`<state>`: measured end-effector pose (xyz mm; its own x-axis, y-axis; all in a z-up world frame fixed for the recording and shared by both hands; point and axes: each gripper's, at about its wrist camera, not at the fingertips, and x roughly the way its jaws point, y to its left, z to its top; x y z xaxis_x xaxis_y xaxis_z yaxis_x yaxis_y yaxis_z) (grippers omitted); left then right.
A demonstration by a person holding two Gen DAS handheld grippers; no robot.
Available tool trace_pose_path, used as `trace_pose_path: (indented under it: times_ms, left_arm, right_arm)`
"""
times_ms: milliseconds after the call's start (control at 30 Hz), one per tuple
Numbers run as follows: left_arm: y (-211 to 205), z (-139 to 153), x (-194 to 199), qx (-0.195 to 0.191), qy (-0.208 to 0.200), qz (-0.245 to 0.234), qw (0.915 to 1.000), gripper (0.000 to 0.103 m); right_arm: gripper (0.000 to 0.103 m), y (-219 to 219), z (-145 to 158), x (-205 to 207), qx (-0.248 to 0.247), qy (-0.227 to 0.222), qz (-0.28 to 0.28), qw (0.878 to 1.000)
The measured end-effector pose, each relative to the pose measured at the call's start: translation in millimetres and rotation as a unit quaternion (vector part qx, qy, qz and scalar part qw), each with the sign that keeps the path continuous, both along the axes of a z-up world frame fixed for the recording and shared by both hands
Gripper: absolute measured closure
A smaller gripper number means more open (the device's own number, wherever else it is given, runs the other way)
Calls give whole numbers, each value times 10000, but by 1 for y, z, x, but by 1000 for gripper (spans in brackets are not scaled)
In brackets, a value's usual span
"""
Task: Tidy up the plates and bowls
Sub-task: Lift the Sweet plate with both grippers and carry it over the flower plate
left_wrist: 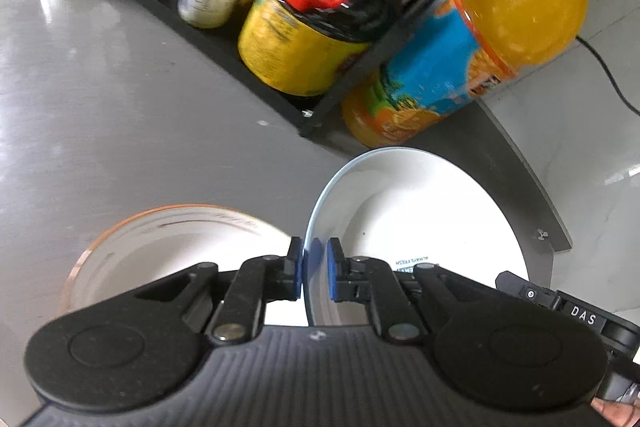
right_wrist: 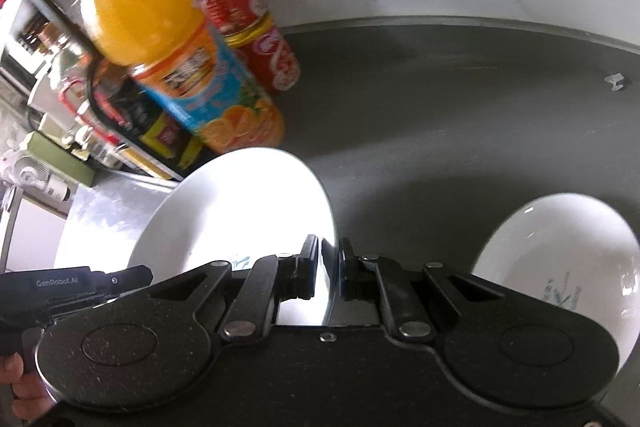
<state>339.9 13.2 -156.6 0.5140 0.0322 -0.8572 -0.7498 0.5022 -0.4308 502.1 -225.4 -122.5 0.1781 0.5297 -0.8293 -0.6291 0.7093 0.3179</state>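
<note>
A white plate (left_wrist: 420, 227) with a pale blue rim is held tilted above the grey counter. My left gripper (left_wrist: 314, 267) is shut on its left rim. In the right wrist view the same plate (right_wrist: 240, 219) shows to the left, and my right gripper (right_wrist: 330, 267) is shut on its right rim. An orange-rimmed white bowl (left_wrist: 168, 247) sits on the counter under my left gripper. A white bowl with a blue pattern (right_wrist: 560, 259) sits to the right of my right gripper.
A black wire rack (left_wrist: 224, 43) at the back holds jars and a dark bottle with a red handle (left_wrist: 320, 19). An orange juice bottle (left_wrist: 480, 47) and red cans (right_wrist: 256, 27) stand beside it. The counter edge (left_wrist: 532, 183) and a black cable (left_wrist: 608, 75) are on the right.
</note>
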Motion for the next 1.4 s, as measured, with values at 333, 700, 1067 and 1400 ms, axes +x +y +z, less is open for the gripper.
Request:
trace_pose_path:
  times_ms: [333,700,1067,1400]
  left_arm:
    - [15,5,-61,-215,-226,243,9992,96]
    - [32,0,-121,-582,-489,430,9962,97]
    - [33,-7,-146,-455,-348,193,9982,97]
    - [31,-18,-152,-251,-64,-53,9996,96]
  right_arm:
    - [95,4,9,-54,173,117,32,9998]
    - [96,3,2,-111,162,256,-22,9995]
    - [96,-2,-2,-145,30,158,-103,9998]
    - [96,0,-13,-159,-150,127,-182,9996]
